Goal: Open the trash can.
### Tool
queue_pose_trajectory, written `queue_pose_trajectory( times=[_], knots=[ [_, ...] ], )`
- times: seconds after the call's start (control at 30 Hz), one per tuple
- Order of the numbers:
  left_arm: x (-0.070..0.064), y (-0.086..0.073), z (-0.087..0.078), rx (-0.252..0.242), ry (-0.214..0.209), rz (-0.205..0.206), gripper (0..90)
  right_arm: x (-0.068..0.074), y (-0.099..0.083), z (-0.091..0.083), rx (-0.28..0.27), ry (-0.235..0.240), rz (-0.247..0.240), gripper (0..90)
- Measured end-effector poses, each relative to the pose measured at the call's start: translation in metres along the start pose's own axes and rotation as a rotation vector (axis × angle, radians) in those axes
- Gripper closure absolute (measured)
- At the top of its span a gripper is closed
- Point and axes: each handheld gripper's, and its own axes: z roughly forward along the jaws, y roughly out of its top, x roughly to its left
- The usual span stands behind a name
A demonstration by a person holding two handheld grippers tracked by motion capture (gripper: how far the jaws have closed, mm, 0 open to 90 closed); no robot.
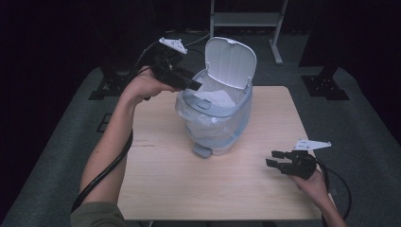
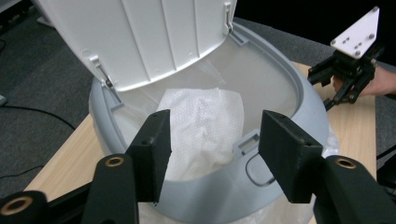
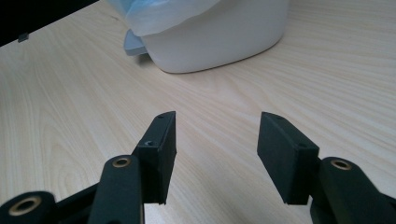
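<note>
Left gripper (image 1: 195, 85), fingers apart and empty, hovers over the open bin (image 1: 215, 116) at frame centre, paper towel (image 2: 201, 126) inside; right gripper (image 1: 276, 159) open, idle lower right; next likely lid closure.

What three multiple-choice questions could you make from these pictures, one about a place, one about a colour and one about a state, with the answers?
1. Where is the left gripper?
A. Over the rim of the bin
B. Flat on the table
C. Under the table

2. What colour is the crumpled paper in the bin?
A. Red
B. White
C. Black

3. How is the lid?
A. Shut
C. Lying on the table
B. Raised open

Answers:
1 A, in the high view it hangs at the rim, while the right gripper is low over the table.
2 B, the left gripper view shows white paper inside.
3 B, the lid stands upright on its hinge.
</note>
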Motion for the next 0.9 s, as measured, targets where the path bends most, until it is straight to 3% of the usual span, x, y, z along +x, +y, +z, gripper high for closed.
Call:
queue_pose_trajectory(
  times=[0.3,0.63,0.9],
  knots=[
    [-0.009,-0.013,-0.006,-0.012,0.005,0.005,39.5,-0.009,0.018,-0.009,0.009,-0.021,0.003,52.6],
    [-0.017,-0.034,-0.016,-0.044,0.014,-0.011,35.9,-0.010,0.078,-0.025,0.001,-0.025,-0.046,62.5],
    [-0.019,-0.057,-0.027,-0.059,0.045,-0.031,33.3,-0.006,0.123,-0.027,-0.007,-0.015,-0.067,64.3]
  ],
)
